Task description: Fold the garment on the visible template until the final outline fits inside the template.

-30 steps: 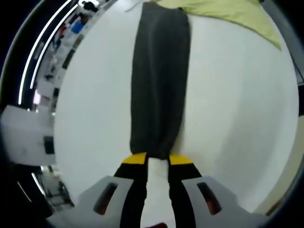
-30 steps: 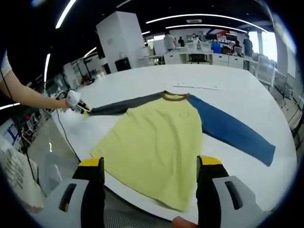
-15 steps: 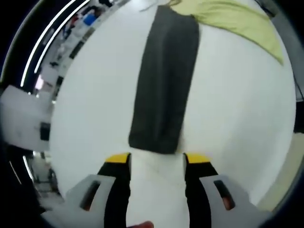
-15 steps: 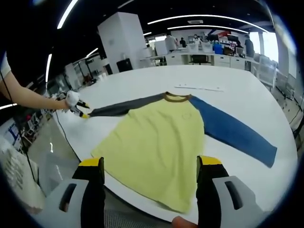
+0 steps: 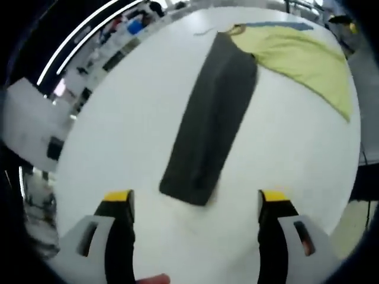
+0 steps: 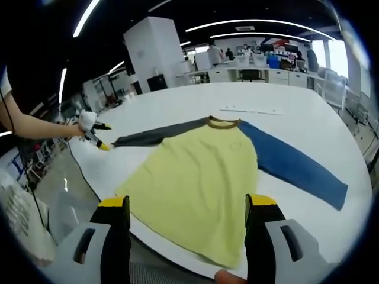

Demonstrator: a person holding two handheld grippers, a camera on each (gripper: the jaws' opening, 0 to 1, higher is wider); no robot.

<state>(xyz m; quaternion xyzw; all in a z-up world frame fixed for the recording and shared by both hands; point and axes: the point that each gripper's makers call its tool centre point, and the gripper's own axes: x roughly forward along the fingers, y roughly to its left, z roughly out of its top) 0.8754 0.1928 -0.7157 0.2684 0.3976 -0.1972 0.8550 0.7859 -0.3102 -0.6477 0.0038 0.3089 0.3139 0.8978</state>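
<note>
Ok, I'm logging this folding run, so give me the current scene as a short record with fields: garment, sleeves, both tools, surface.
garment: yellow shirt lying flat and unfolded
grey sleeve: stretched out straight, cuff lies free on the table just ahead of the left tool
blue sleeve: stretched out to the other side
left tool: open, holding nothing
right tool: open, near the shirt's hem
surface: white table

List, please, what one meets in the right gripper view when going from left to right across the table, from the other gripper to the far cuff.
Left gripper → dark grey sleeve → brown collar at the top of the yellow shirt body → blue sleeve, which ends at its cuff near the right edge of the white table.
</note>
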